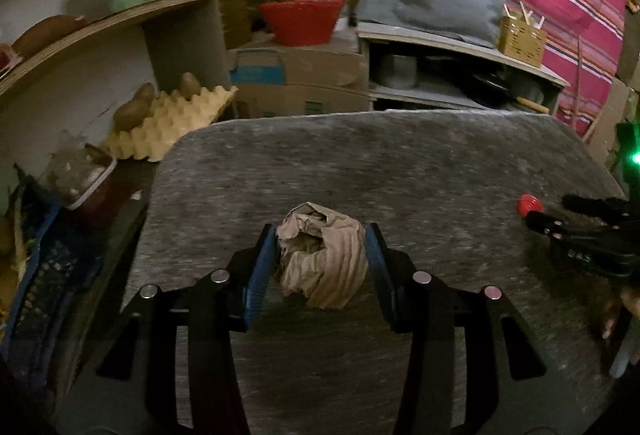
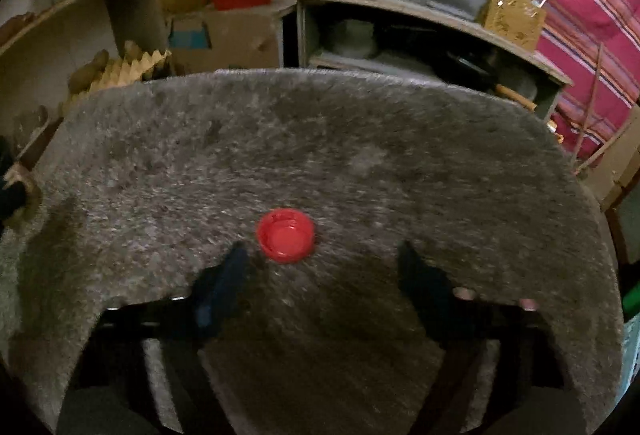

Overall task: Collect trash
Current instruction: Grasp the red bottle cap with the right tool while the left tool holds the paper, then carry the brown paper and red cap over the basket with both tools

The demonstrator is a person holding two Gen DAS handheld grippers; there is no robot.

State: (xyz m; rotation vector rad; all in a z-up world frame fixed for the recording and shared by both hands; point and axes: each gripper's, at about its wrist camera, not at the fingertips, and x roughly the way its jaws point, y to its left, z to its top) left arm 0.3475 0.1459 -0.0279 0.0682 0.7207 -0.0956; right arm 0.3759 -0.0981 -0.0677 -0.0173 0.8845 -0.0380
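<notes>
Now my left gripper (image 1: 320, 255) clamps the crumpled paper wad (image 1: 322, 255) for lifting; my right gripper (image 2: 320, 267) gapes around the red bottle cap (image 2: 285, 233), untouched.

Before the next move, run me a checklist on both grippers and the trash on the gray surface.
1. Left gripper jaws pressed on the crumpled paper ball: ok.
2. Paper ball lifted off the gray surface: cannot tell.
3. Red bottle cap lying free: ok, open side up.
4. Right gripper jaws around the cap: not ok, the cap sits just ahead of the tips, toward the left one.
5. Nothing else close beside the cap: ok.
6. A bin for the trash in view: cannot tell.
</notes>
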